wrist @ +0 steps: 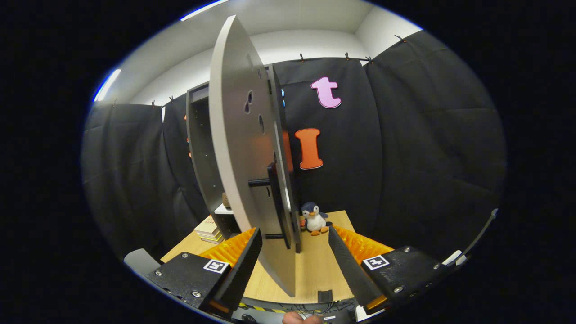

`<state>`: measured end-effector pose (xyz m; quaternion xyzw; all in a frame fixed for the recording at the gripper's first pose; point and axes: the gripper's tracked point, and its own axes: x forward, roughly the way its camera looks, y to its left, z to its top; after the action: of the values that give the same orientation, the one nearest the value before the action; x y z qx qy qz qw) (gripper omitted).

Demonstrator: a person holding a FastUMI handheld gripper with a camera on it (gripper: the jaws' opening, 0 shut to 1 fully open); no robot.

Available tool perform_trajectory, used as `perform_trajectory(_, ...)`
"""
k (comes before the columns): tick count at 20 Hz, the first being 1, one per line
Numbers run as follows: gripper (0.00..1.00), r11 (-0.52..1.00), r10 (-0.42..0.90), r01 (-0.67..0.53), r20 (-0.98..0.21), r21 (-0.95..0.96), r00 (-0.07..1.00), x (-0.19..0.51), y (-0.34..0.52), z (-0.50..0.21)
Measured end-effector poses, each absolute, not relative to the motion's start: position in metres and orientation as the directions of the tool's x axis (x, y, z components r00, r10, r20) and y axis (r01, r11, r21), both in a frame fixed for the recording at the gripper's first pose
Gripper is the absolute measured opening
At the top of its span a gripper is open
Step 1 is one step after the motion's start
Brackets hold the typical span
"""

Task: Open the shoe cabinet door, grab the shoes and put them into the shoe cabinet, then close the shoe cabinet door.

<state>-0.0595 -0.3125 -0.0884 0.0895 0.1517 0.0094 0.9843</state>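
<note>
While the cabinet door (pixel 245 157) stood swung out toward the camera, nearly edge-on, the gripper (pixel 294 256) was held with its fingers spread wide, one to each side of the door's lower edge, and nothing was pinched between them. The left finger's (pixel 240 265) toothed face lay just beside the door's pale broad face; contact could not be confirmed. The right finger (pixel 348 265) stood apart from the door on its other side.

A black handle (pixel 270 182) projected from the door about midway up. Beyond the door, the dark shoe cabinet (pixel 200 148) was seen open, with a small brown object low inside it that could not be identified. The shoes could not be located with certainty. To the left of the door's base, a stack of books (pixel 208 229) rested on the wooden table (pixel 315 265). Just right of the door's far edge, a penguin toy (pixel 315 218) stood on the table.

Risks were judged as follows:
- The door was loose between the fingers, so any sideways sweep could knock it further open or drive it shut.
- A forward push could jam the door's edge against the gripper body.
- The penguin toy could be toppled if the door were swung wider.
</note>
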Motion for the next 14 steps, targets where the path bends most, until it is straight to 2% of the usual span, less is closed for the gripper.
perform_trajectory(6,0.93,0.985,0.007,0.044,-0.288,0.169,0.958,-0.036,-0.308,-0.083)
perform_trajectory(7,0.91,0.986,0.0,0.048,-0.289,0.158,0.957,-0.035,-0.307,-0.082)
perform_trajectory(14,0.89,0.985,0.026,0.03,-0.322,0.17,0.947,-0.024,-0.229,-0.081)
